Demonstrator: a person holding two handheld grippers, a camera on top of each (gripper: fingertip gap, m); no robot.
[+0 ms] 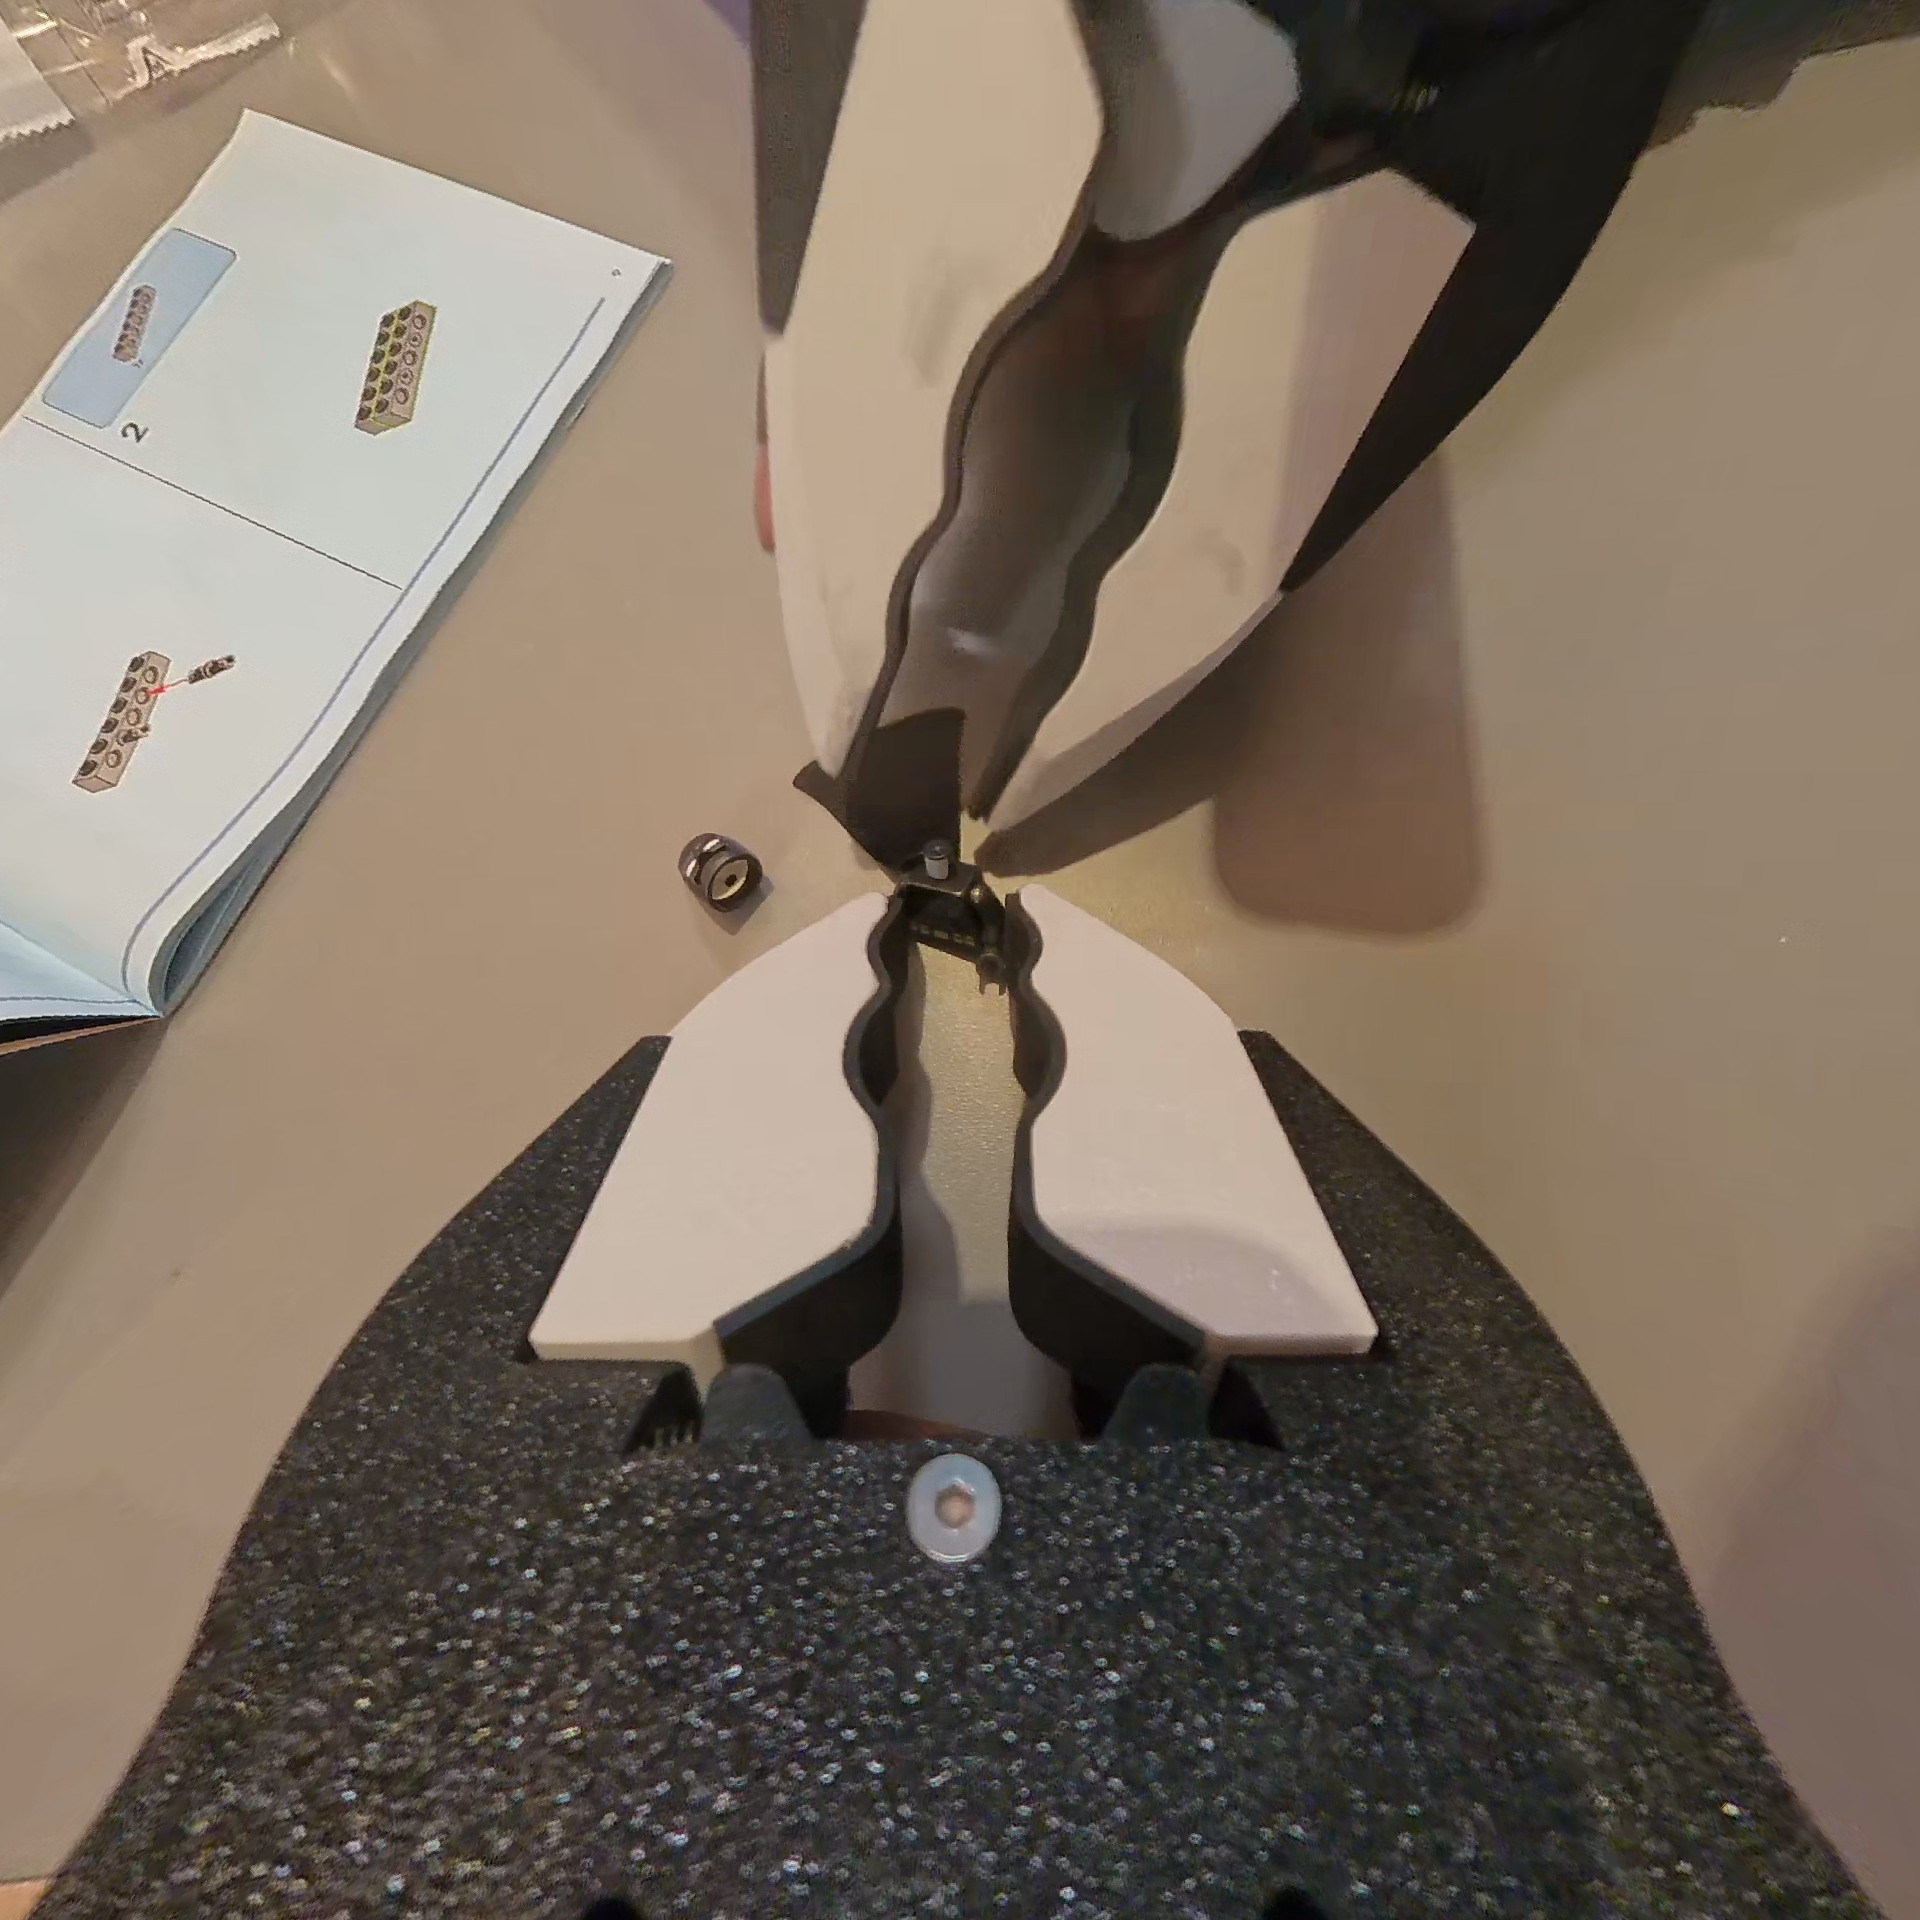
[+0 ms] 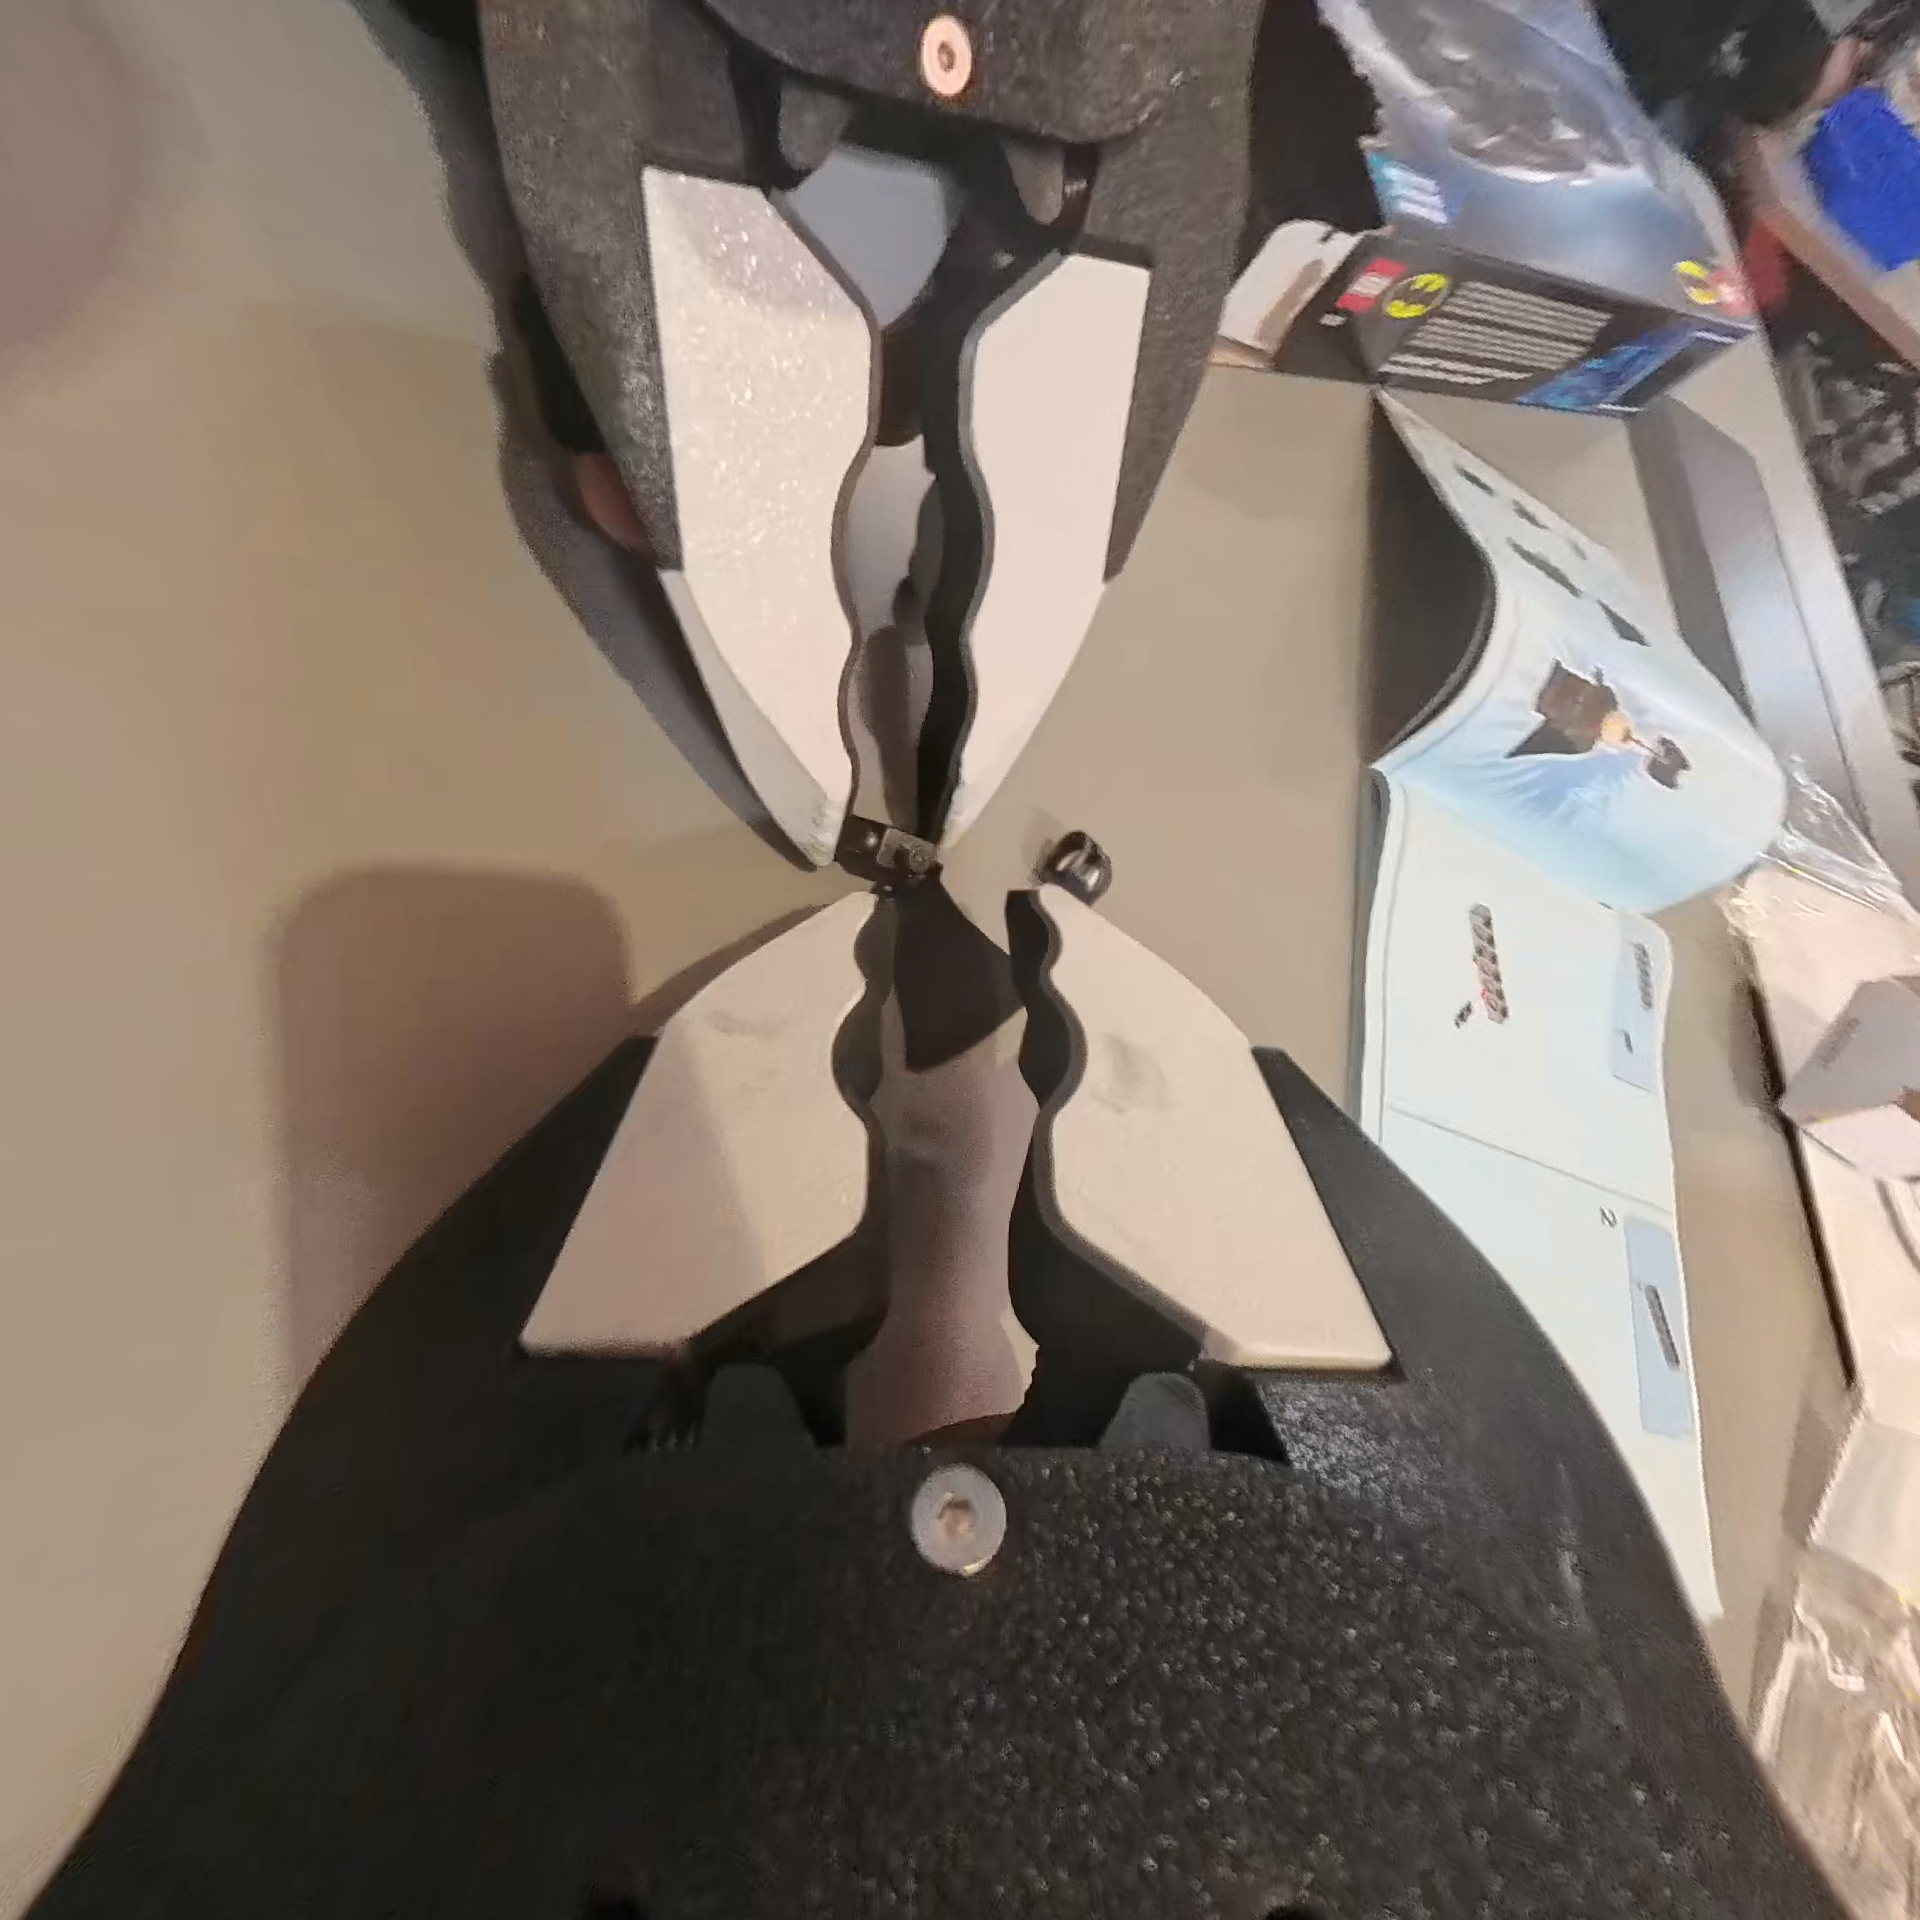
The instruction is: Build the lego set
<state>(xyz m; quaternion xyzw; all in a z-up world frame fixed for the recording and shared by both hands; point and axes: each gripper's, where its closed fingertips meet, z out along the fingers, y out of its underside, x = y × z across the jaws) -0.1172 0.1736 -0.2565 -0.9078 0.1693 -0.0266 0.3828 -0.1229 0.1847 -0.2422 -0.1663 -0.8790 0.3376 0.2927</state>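
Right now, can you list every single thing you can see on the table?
Table: one, beige, under everything.
Instruction booklet: one, light blue, lying open at the left gripper's left.
Ring-shaped piece: one, dark with pale marks, on the table between the booklet and the fingertips.
Brick piece: one, small and dark with a grey pin on top, pinched in the left gripper.
Wedge-shaped piece: one, flat and black, between the right gripper's spread fingers, reaching to the brick piece.
Box: one, dark, at the far edge.
Plastic bags: a few, clear, beside the booklet.
Left gripper: black body, white fingers, closed on the brick piece.
Right gripper: same colours, fingers apart.
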